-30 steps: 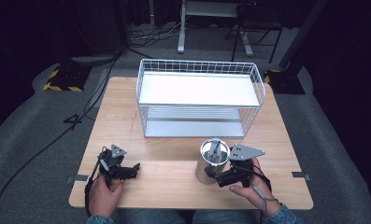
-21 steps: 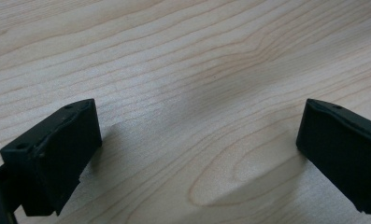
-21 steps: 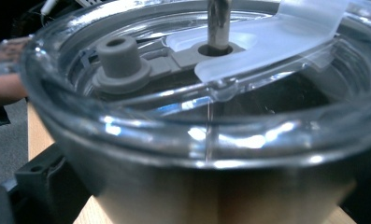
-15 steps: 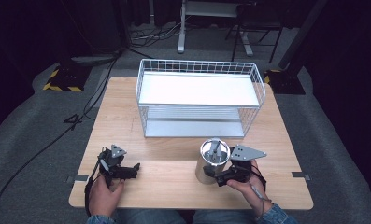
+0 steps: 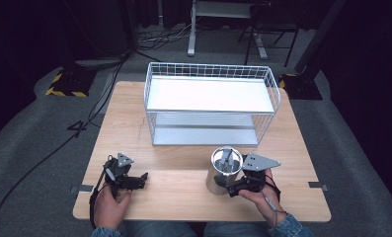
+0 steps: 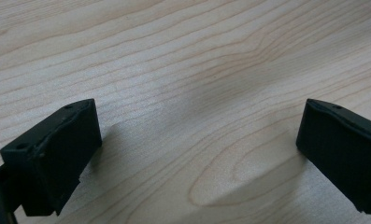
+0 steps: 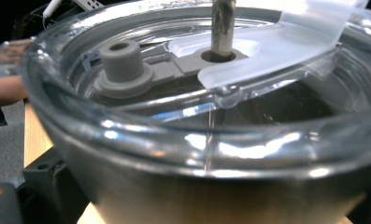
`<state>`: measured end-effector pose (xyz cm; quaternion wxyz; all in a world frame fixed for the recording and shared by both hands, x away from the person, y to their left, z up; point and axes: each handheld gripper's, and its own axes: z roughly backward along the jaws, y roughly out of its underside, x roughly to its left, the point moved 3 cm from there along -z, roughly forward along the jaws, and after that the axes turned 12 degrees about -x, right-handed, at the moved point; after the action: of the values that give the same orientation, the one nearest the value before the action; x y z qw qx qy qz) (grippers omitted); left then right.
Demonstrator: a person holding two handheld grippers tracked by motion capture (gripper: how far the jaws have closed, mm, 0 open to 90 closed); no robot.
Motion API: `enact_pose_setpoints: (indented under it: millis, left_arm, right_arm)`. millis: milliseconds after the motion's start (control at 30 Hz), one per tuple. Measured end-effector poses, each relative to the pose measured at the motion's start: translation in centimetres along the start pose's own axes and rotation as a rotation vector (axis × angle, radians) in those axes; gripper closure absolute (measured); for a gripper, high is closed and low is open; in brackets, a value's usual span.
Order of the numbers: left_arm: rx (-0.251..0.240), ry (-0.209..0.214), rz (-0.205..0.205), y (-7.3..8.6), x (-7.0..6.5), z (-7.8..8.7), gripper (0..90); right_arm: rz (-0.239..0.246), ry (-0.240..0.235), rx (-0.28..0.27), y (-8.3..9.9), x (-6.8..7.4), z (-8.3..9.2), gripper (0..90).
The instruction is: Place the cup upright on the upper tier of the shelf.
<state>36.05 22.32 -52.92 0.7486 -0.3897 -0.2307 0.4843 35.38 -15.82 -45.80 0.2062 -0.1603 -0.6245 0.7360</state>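
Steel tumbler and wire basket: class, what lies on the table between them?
Nothing: in the high view only bare wooden table separates the steel tumbler, at the right gripper, from the wire basket.

tumbler (image 5: 223,173) before basket (image 5: 211,106), on table (image 5: 183,173)

High view: above the near edge, facing 12 o'clock, down over the whole table (image 5: 134,106). Left gripper view: close on bare tabletop. Right gripper view: pressed against the tumbler (image 7: 206,154), shared with the high view at 5 o'clock.
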Motion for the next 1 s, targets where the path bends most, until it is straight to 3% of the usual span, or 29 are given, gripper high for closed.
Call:
enact_pose_setpoints:
  millis: [133, 367, 1000]
  left_arm:
    - [0.000, 0.000, -0.001, 0.0, 0.0, 0.0, 0.4]
    - [0.001, 0.000, -0.003, 0.0, 0.0, 0.0, 0.4]
    - [0.001, 0.000, -0.003, 0.0, 0.0, 0.0, 0.4]
  right_arm:
    - [0.025, -0.001, 0.023, -0.4, 0.3, 0.0, 3.6]
    - [0.025, -0.010, 0.032, -1.2, 0.3, 0.2, 3.6]
    - [0.043, 0.002, 0.023, -7.2, -0.2, 1.3, 3.6]
